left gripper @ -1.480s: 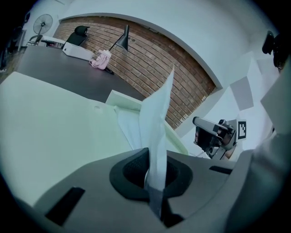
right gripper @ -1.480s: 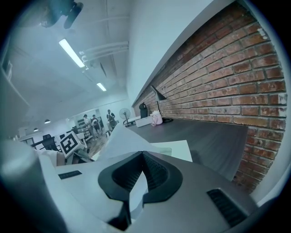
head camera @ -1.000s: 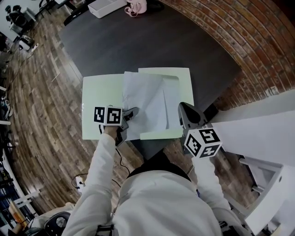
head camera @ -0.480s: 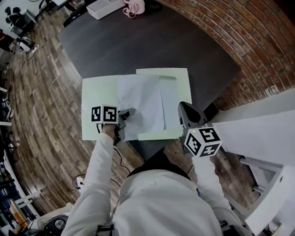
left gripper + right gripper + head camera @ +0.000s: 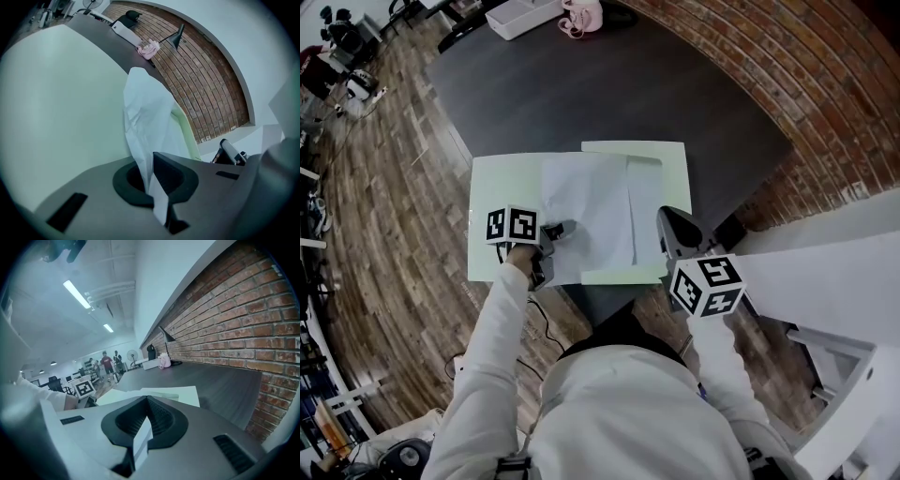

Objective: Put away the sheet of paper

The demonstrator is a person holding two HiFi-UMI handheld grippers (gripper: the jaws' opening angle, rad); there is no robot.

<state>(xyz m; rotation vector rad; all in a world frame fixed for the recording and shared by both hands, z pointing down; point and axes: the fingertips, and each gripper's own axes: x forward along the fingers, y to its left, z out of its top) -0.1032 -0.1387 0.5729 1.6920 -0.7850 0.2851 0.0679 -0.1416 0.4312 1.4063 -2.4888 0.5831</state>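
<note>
two grippers: both at the near edge of the folder [image 5: 502,211], left one and right one well apart.
left gripper [image 5: 562,230]: over the folder's near middle, jaws squeezed fully together on the near left edge of the sheet of paper [image 5: 591,206].
right gripper [image 5: 666,217]: just at the folder's near right corner, jaws together with nothing from the folder or the sheet pinched between them.
sheet of paper: white and creased, lying across the middle of the open folder, its gripped edge raised off the folder's left half.
folder: pale green, spread open and flat.
table [image 5: 581,94]: dark, under the folder and running far beyond it.
white tray [image 5: 520,14]: far beyond the folder, at the table's far end.
pink thing [image 5: 579,13]: far beyond the folder, just right of the tray.
brick wall [image 5: 787,75]: right of the folder, along the table.
</note>
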